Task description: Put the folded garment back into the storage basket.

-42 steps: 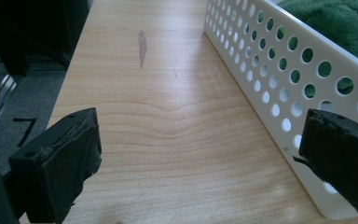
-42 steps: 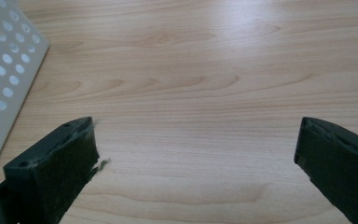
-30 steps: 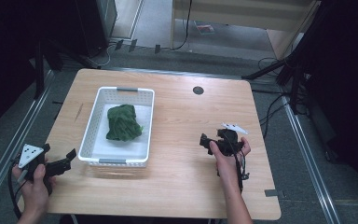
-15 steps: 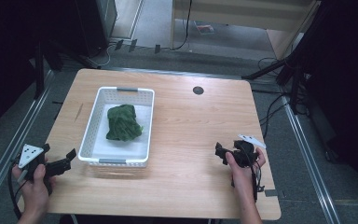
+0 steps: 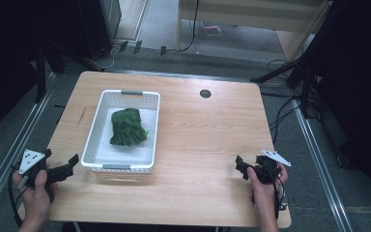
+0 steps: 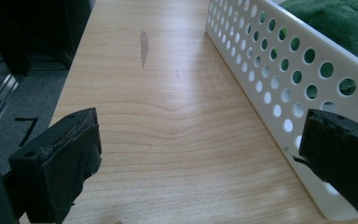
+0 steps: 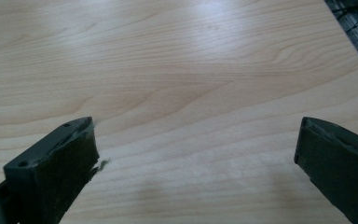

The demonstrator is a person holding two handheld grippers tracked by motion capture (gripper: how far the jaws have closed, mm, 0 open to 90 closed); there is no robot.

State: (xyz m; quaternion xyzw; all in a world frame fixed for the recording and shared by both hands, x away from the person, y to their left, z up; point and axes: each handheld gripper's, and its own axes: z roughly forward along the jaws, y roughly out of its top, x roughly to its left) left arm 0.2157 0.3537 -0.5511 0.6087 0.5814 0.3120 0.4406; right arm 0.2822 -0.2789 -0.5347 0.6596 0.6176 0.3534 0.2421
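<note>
A white perforated basket [image 5: 92, 145] sits left of centre on the wooden table [image 5: 207, 135], holding a crumpled dark green cloth [image 5: 127, 127] (its folds hide whatever lies beneath, and the left gripper view cuts it off at the top corner). The left gripper [image 5: 69, 167] hovers just beside the basket's near left corner, jaws spread wide with nothing between them. The right gripper [image 5: 241, 166], well apart near the table's right front edge, is likewise spread over bare wood.

Pale wooden table [image 5: 203, 145] with a round dark hole [image 5: 205, 93] near the far edge. Grey floor [image 5: 154, 29] beyond, strewn with black cables [image 5: 280, 113]. Metal rails [image 5: 319, 154] along both sides. Light wooden furniture [image 5: 251, 19] at back. Dark surroundings.
</note>
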